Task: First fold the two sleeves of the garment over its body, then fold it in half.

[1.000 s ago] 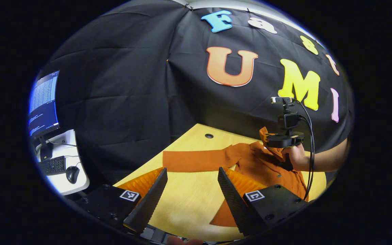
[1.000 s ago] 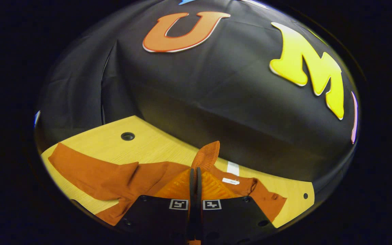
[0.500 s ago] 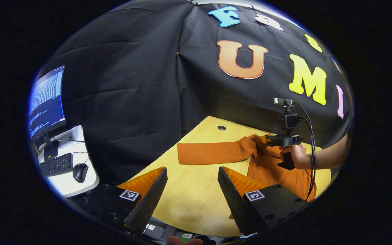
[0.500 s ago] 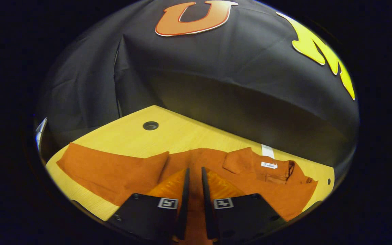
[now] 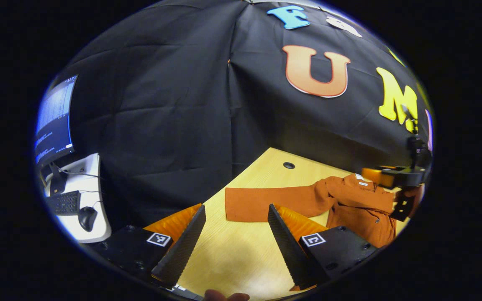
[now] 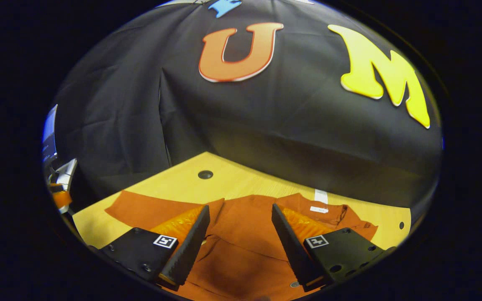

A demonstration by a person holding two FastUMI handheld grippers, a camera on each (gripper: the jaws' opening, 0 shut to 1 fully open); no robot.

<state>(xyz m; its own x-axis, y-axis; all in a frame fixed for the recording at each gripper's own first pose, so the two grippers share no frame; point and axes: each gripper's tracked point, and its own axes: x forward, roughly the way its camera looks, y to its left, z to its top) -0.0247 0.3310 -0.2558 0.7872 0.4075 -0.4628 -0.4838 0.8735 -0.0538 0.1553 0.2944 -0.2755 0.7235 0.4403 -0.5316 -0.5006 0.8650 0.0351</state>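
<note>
While it lies flat on the wooden table (image 5: 241,251), the orange garment (image 6: 245,234) shows one sleeve (image 5: 274,202) stretched sideways
Collar toward the wall; left gripper (image 5: 234,238) and right gripper (image 6: 239,242) both gape, holding nothing

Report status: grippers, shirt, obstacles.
Left gripper open above table. Right gripper open above shirt. One sleeve lies unfolded. Nothing in the way.
</note>
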